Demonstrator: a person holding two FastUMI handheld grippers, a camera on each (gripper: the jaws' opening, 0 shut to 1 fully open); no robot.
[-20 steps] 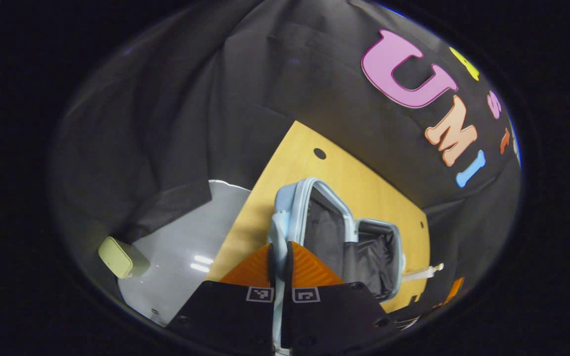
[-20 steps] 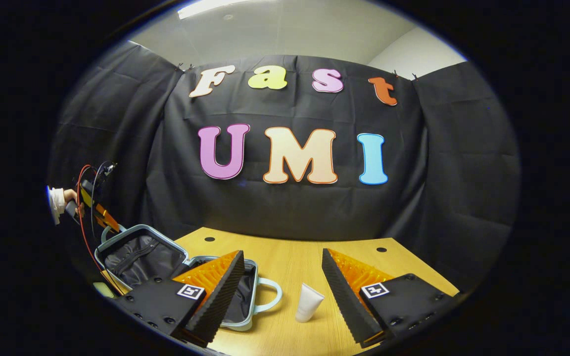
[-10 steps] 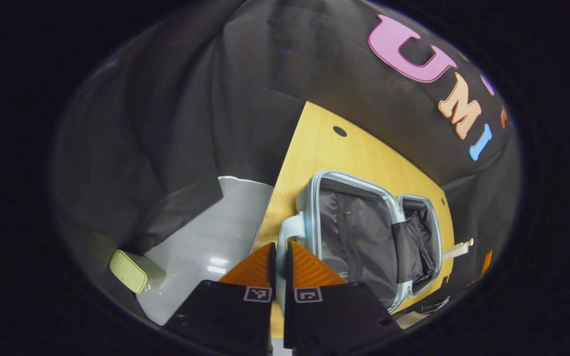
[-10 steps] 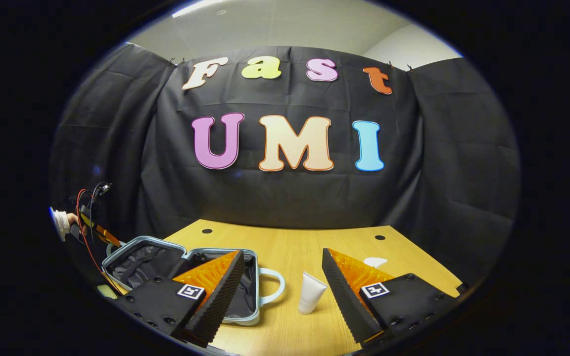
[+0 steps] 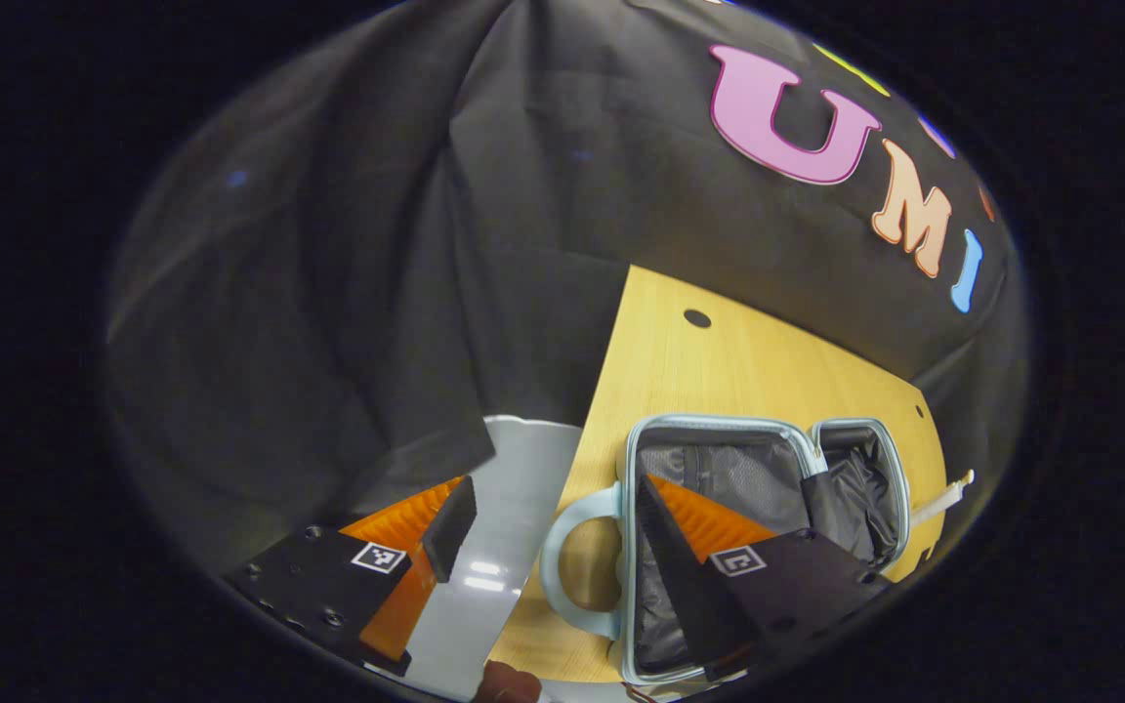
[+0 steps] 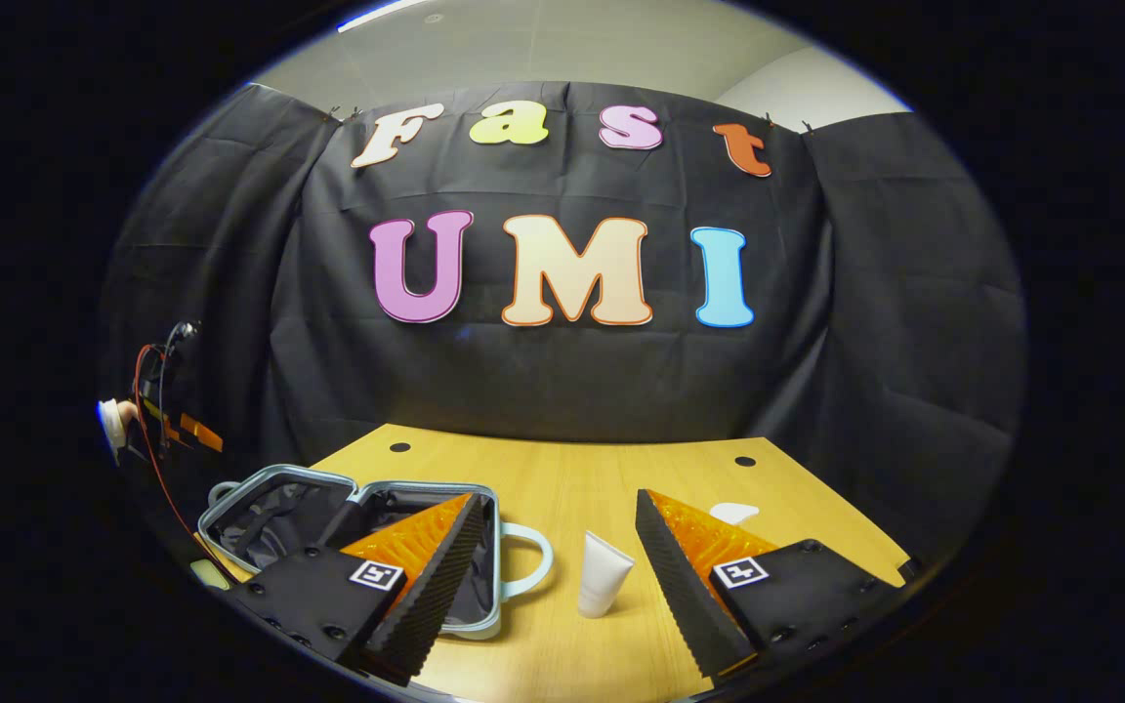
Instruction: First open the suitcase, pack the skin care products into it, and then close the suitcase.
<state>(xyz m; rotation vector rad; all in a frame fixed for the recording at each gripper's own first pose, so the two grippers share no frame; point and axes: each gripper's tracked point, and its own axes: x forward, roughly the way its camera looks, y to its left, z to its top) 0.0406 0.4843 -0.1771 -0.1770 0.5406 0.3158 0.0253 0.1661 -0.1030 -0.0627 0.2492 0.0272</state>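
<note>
the light blue suitcase [image 6: 348,547] lies wide open and flat on the wooden table [image 6: 572,478], with its dark lining showing. one handle [image 5: 572,566] sticks out from the side. in the left gripper view, the left gripper [image 5: 548,522] has its fingers far apart and holds nothing. the handle sits between them, not touched. in the right gripper view, the right gripper [image 6: 558,552] also has its fingers far apart and holds nothing. a white tube [image 6: 604,588] stands on its cap on the table between those fingers, just beside the suitcase. a small white thing [image 6: 733,512] lies farther back on the table.
</note>
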